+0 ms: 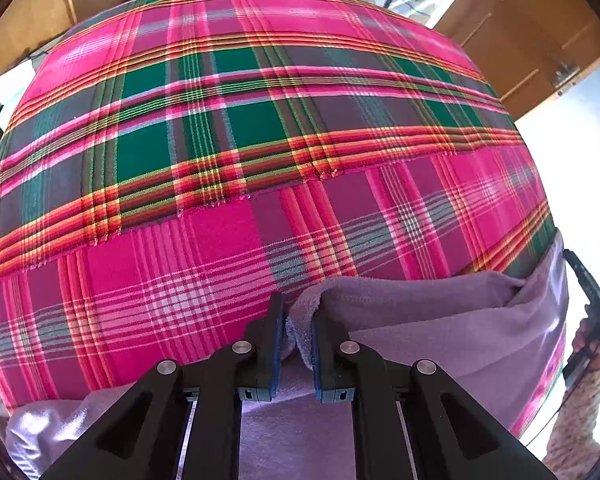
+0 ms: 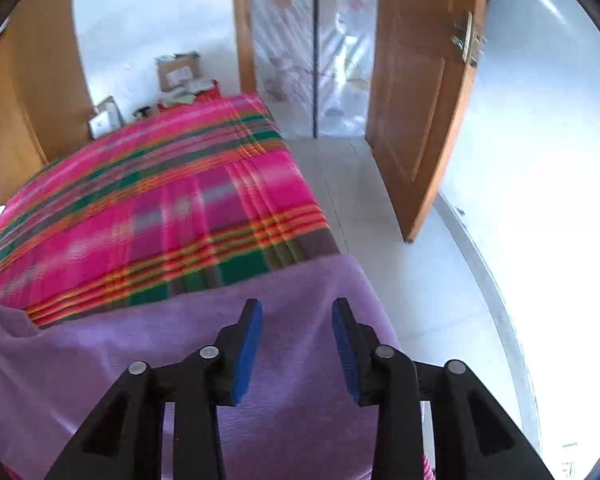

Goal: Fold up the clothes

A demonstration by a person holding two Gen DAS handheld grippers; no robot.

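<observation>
Left wrist view: left gripper (image 1: 296, 334) clamps the purple garment's (image 1: 440, 320) folded edge on the plaid-covered bed (image 1: 260, 120); right gripper (image 2: 296, 344) hangs released above it and should regrip the far corner squarely.

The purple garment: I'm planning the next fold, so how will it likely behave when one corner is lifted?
The purple garment will probably droop rather than hold shape: its edge bunches softly between the left gripper. Its fuzzy surface suggests it grips the pads and drags on the plaid blanket rather than sliding. It looks light, draping limply over the bed's edge beneath the right gripper.
</observation>
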